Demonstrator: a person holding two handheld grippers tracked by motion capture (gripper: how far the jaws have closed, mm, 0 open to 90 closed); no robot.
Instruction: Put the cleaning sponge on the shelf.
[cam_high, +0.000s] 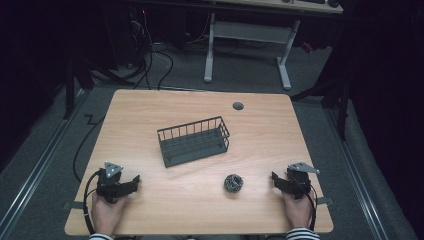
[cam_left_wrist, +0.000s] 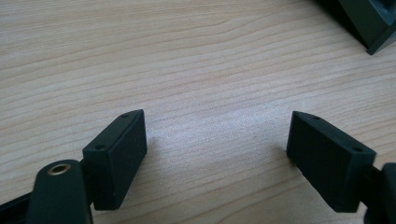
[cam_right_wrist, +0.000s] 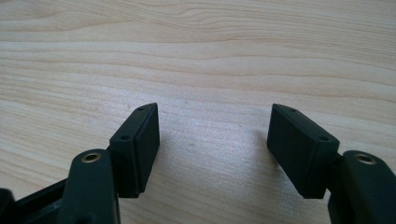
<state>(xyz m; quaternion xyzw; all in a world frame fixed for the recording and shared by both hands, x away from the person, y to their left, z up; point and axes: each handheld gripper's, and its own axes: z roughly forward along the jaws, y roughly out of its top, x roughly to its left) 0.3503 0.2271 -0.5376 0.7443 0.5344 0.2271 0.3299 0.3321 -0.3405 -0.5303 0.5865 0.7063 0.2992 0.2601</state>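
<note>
High view: wooden table (cam_high: 200, 200) with a dark wire basket (cam_high: 194, 141) standing near its middle, set at a slight angle to the table edges. A small dark, roundish scouring ball (cam_high: 233, 182) lies on the bare wood nearer the person's side, apart from the basket and toward the right half of the table. Its material is hard to tell at this size.

Left gripper (cam_high: 134, 181) rests low at the near left part of the table, held by the left hand (cam_high: 107, 207), jaws pointing inward toward the table's middle. Right gripper (cam_high: 274, 178) sits at the near right, held by the right hand (cam_high: 298, 209), jaws pointing inward toward the ball. The ball lies between the two grippers, much closer to the right one, touching neither.

Left gripper view: both jaws stand well apart, bare wood grain between them, nothing held; a corner of the basket (cam_left_wrist: 369, 23) shows at the upper right.

Right gripper view: jaws spread apart over bare wood, nothing between the pads.

A round grommet hole (cam_high: 238, 106) sits near the table's far edge.
</note>
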